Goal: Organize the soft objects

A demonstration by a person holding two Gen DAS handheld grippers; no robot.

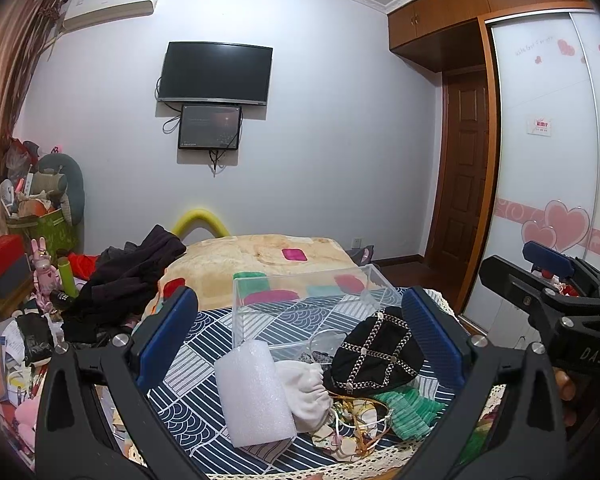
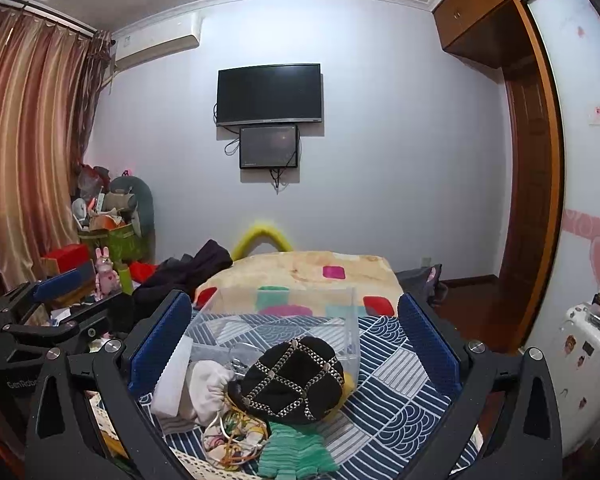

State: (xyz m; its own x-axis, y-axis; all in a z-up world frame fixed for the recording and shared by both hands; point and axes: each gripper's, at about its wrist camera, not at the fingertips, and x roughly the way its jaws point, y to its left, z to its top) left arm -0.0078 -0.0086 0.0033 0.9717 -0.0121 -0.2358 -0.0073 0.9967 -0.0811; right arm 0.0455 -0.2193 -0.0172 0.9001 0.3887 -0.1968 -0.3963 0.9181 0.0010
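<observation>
A pile of soft things lies on the patterned cloth (image 1: 204, 344) in front of a clear plastic box (image 1: 300, 300): a black studded cap (image 1: 380, 354), a white drawstring pouch (image 1: 304, 392), a white foam block (image 1: 254, 396), a green knit piece (image 1: 412, 408) and tangled coloured cords (image 1: 360, 428). My left gripper (image 1: 300, 332) is open and empty above the pile. My right gripper (image 2: 296, 332) is open and empty over the cap (image 2: 292, 378), pouch (image 2: 208, 388), green knit (image 2: 296, 448) and box (image 2: 276, 320). The right gripper also shows in the left wrist view (image 1: 548, 272).
A beige blanket with coloured patches (image 1: 260, 260) covers the bed beyond the box. Dark clothes (image 1: 132, 272) lie at its left. Cluttered boxes and toys (image 1: 40, 240) stand at the left wall. A wardrobe (image 1: 548, 160) and wooden door (image 1: 460, 176) are at the right. A white suitcase (image 2: 584, 368) stands at the right.
</observation>
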